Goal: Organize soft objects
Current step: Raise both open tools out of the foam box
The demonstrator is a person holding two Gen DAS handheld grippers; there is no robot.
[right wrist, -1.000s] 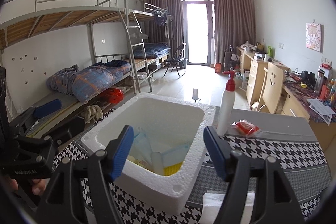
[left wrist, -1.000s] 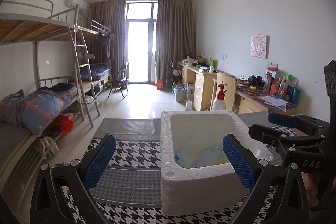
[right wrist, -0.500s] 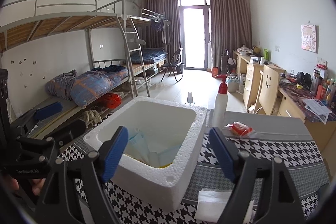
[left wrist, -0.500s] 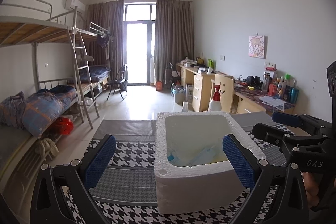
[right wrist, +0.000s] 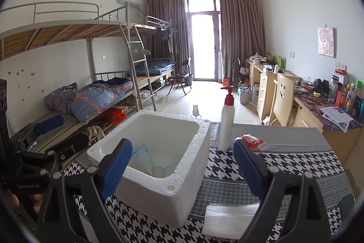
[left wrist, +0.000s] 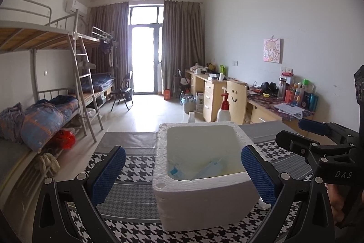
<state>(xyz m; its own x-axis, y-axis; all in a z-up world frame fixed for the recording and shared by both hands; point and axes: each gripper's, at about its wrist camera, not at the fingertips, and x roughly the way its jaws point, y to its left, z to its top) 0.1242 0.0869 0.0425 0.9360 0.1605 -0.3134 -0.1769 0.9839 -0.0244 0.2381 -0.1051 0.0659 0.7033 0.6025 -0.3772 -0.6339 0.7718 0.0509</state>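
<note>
Left wrist view: left tongs [left wrist: 183, 171] spread wide, nothing between the pads, hovering over the houndstooth bench [left wrist: 136, 165]. White foam box [left wrist: 200, 195] sits on the bench just ahead, mostly toward the right pad, which overlaps the box's right wall; cannot tell if it touches. Soft light-blue packets [left wrist: 209, 171] lie in the bottom of the box. Pump bottle [left wrist: 223, 109] with red top stands upright beyond the box's far rim. Right tongs show at the right edge, held by a hand [left wrist: 336, 199].

Right wrist view: right tongs [right wrist: 183, 172] spread wide, jaws just been opening, nothing pinched. Foam box [right wrist: 173, 195] sits between and ahead of the pads, nearer the left pad, open top up, packets [right wrist: 141, 156] inside. Folded white cloth [right wrist: 229, 218] lies flat on the bench beside the box, near the right pad. Pump bottle [right wrist: 226, 126] is upright ahead, just right of the box. Red packet [right wrist: 252, 141] lies on the bench by the right pad tip. Left tongs at far left, held by a hand [right wrist: 13, 199].
</note>
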